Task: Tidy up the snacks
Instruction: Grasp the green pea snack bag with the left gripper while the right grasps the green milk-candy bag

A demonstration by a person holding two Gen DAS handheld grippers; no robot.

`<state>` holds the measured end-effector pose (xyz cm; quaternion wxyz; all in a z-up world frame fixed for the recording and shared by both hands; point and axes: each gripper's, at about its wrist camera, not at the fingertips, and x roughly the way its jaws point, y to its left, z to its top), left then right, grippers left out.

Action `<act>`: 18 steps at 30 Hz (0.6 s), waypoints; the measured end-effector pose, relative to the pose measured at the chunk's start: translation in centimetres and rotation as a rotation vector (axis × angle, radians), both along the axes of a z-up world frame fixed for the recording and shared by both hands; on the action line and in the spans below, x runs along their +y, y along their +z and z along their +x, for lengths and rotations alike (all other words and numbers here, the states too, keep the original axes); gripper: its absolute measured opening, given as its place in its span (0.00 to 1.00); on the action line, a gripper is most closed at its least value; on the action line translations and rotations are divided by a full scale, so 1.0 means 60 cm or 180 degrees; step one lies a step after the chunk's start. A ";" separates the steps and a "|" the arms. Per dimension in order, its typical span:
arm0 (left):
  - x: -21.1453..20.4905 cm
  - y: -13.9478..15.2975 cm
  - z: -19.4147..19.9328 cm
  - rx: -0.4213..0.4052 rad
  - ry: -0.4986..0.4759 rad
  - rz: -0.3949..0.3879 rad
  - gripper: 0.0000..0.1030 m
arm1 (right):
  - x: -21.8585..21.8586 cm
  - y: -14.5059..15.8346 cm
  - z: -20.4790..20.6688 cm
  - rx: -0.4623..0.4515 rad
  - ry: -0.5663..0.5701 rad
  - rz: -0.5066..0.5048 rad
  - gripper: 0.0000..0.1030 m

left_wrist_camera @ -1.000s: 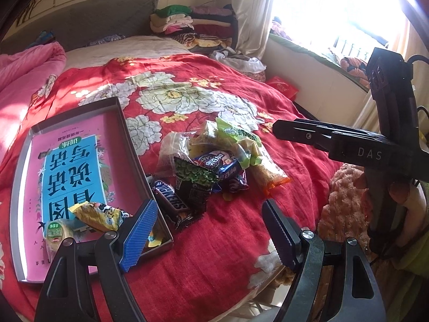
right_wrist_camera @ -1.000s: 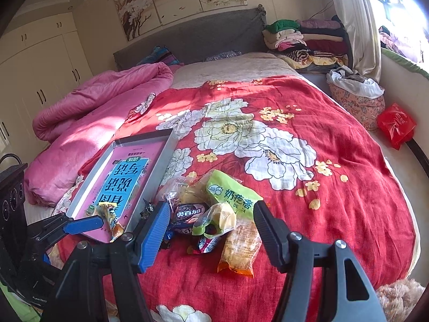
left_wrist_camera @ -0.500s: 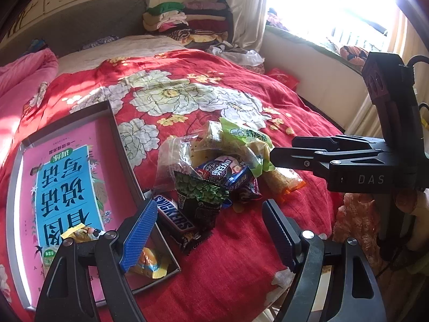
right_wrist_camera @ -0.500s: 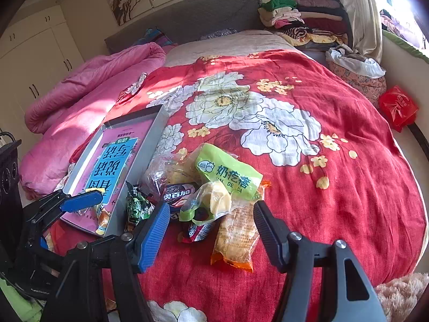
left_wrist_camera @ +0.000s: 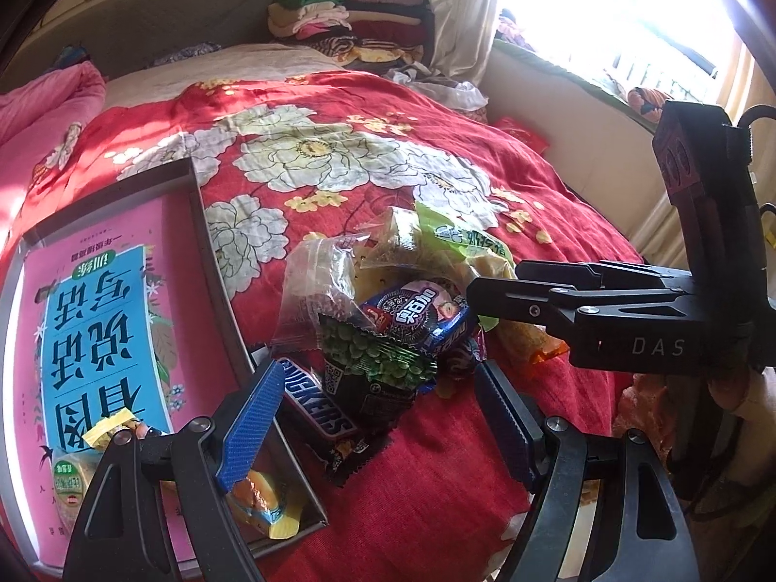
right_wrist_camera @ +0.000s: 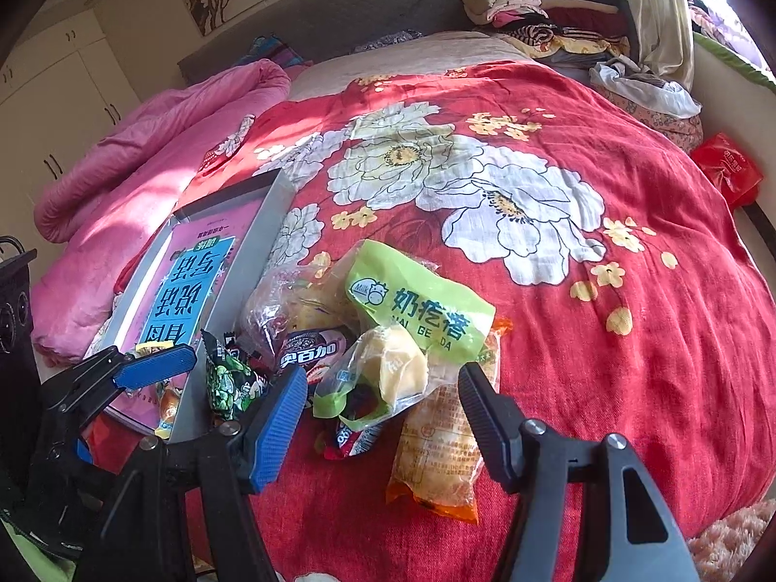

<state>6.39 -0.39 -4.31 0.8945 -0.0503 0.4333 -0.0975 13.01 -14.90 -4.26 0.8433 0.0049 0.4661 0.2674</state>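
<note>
A pile of snack packets lies on the red flowered bedspread (right_wrist_camera: 606, 339). In the left wrist view my left gripper (left_wrist_camera: 378, 417) hangs open just above a Snickers bar (left_wrist_camera: 315, 410) and a green pea packet (left_wrist_camera: 373, 363); an Oreo-style blue packet (left_wrist_camera: 417, 315) lies behind them. In the right wrist view my right gripper (right_wrist_camera: 380, 419) stands open over a clear bag with a yellow snack (right_wrist_camera: 388, 373), beside an orange packet (right_wrist_camera: 441, 456) and a light green bag (right_wrist_camera: 422, 305). Neither gripper holds anything. A grey tray (left_wrist_camera: 213, 252) at the left holds a pink book and a few yellow packets (left_wrist_camera: 262, 499).
A rolled pink quilt (right_wrist_camera: 145, 145) lies left of the tray. Folded clothes (right_wrist_camera: 533, 5) are stacked at the headboard. A red bag (right_wrist_camera: 727, 169) sits on the floor at the right, and a fluffy rug (right_wrist_camera: 727, 533) lies past the bed's near edge. A bright window (left_wrist_camera: 630, 24) is at the right.
Both grippers have sunk toward the snack pile, which now looks larger and nearer in both views. Their jaws stand as wide as before. No packet has moved.
</note>
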 end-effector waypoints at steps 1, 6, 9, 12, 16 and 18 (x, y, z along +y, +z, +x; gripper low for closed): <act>0.000 -0.002 0.002 0.0021 0.0006 -0.0007 0.79 | 0.000 -0.001 0.003 0.0010 -0.0010 0.0021 0.63; -0.003 -0.007 0.005 0.0035 0.0005 0.0001 0.79 | 0.003 -0.010 0.011 0.0043 -0.0010 0.0026 0.63; -0.003 -0.011 0.010 0.0066 0.0007 -0.0033 0.79 | 0.009 -0.010 0.012 0.0002 0.0009 -0.0002 0.63; -0.002 -0.013 0.014 0.0076 0.0004 -0.0048 0.79 | 0.020 -0.012 0.013 -0.0056 0.0059 -0.0080 0.62; -0.002 -0.015 0.015 0.0091 -0.0020 -0.0080 0.79 | 0.033 -0.016 0.010 -0.0171 0.0114 -0.0292 0.54; -0.002 -0.015 0.014 0.0083 -0.0024 -0.0079 0.79 | 0.035 -0.014 0.008 -0.0212 0.0153 -0.0326 0.50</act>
